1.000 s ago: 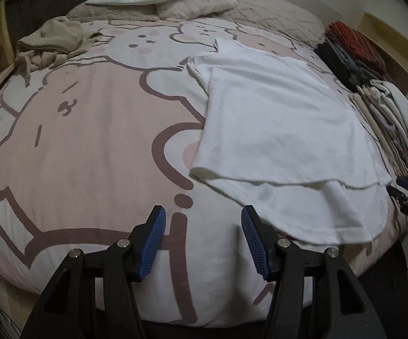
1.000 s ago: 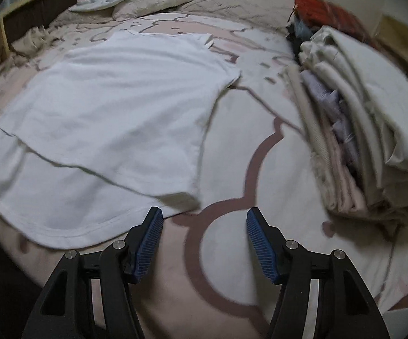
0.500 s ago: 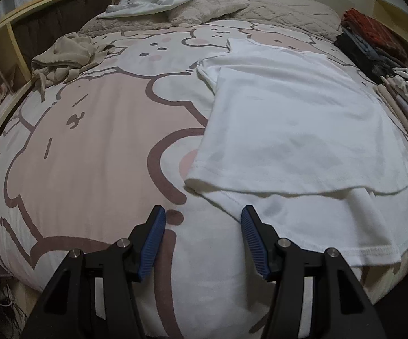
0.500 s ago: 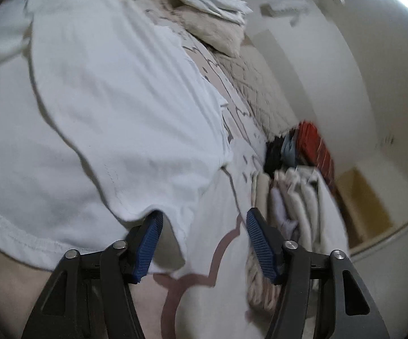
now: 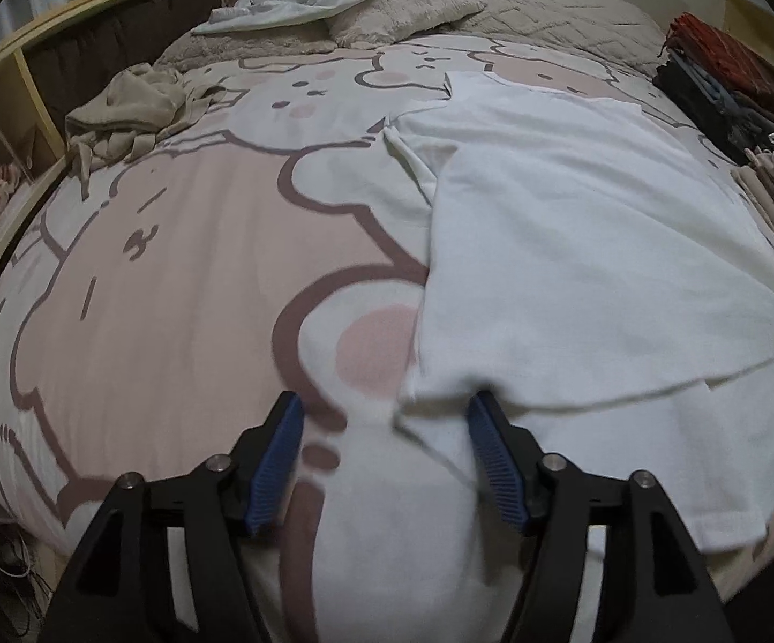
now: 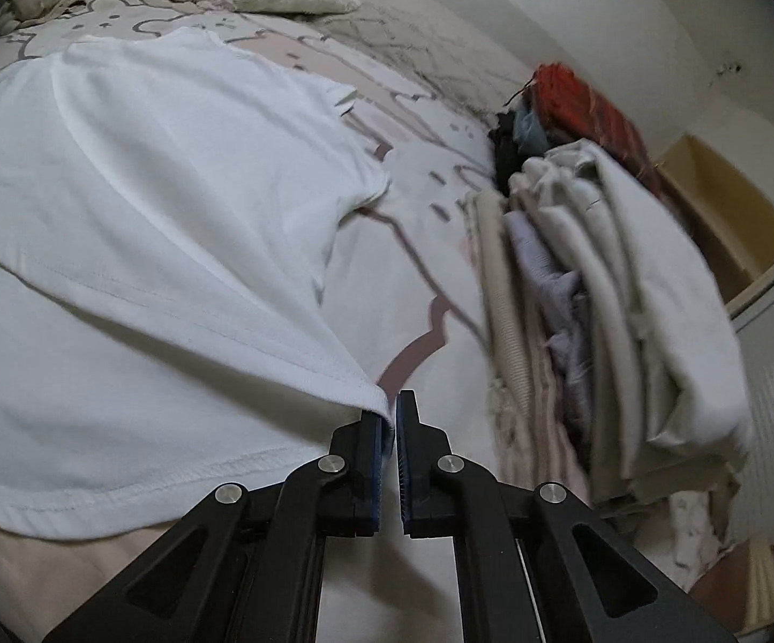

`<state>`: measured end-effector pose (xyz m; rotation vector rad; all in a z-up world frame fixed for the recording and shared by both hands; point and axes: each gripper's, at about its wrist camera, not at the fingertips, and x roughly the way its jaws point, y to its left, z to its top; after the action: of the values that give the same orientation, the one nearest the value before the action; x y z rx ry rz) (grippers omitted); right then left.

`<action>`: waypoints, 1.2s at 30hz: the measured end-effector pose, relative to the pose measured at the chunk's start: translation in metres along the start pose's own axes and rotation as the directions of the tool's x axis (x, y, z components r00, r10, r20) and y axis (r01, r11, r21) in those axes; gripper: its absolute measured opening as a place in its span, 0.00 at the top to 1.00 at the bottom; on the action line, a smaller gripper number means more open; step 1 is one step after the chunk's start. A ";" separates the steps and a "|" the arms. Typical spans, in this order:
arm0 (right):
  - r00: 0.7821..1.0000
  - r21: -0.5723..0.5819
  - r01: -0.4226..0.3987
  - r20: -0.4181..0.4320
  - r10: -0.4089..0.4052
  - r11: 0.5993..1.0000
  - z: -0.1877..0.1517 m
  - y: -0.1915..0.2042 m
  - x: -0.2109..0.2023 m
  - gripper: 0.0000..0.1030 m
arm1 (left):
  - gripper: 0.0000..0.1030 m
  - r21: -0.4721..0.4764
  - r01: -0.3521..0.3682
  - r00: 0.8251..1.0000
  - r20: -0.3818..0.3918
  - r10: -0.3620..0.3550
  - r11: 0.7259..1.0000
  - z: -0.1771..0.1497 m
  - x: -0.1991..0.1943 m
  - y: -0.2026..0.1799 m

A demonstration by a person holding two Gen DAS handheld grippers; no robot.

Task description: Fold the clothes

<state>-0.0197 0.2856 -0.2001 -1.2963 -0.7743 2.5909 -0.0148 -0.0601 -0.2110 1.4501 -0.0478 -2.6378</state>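
A white T-shirt [image 5: 574, 246] lies spread on the bed, its upper layer folded over a longer lower layer. My left gripper [image 5: 381, 418] is open, its blue pads on either side of the near left corner of the upper layer. My right gripper [image 6: 391, 418] is shut on the near right hem corner of the white T-shirt [image 6: 145, 187] and lifts that corner slightly off the lower layer.
The bed has a pink and white bear-print cover [image 5: 172, 268]. A stack of folded clothes [image 6: 601, 278] stands to the right of the shirt. A crumpled beige garment [image 5: 129, 107] lies at the far left. Pillows [image 5: 403, 5] and a wooden headboard shelf [image 5: 12, 86] are at the back.
My right gripper closed on the shirt's right hem corner. My left gripper moved forward, open, up to the shirt's left corner.
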 end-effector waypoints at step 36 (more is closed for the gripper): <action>0.947 0.192 -0.311 -0.016 0.320 0.931 -0.029 -0.064 -0.036 0.41 | 0.30 0.535 -0.110 0.993 0.104 0.064 0.838 -0.018 -0.043 0.019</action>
<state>0.0183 0.3390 -0.1568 -1.5242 -0.3218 2.7778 0.0252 -0.0729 -0.1828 1.4197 -0.9163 -2.7277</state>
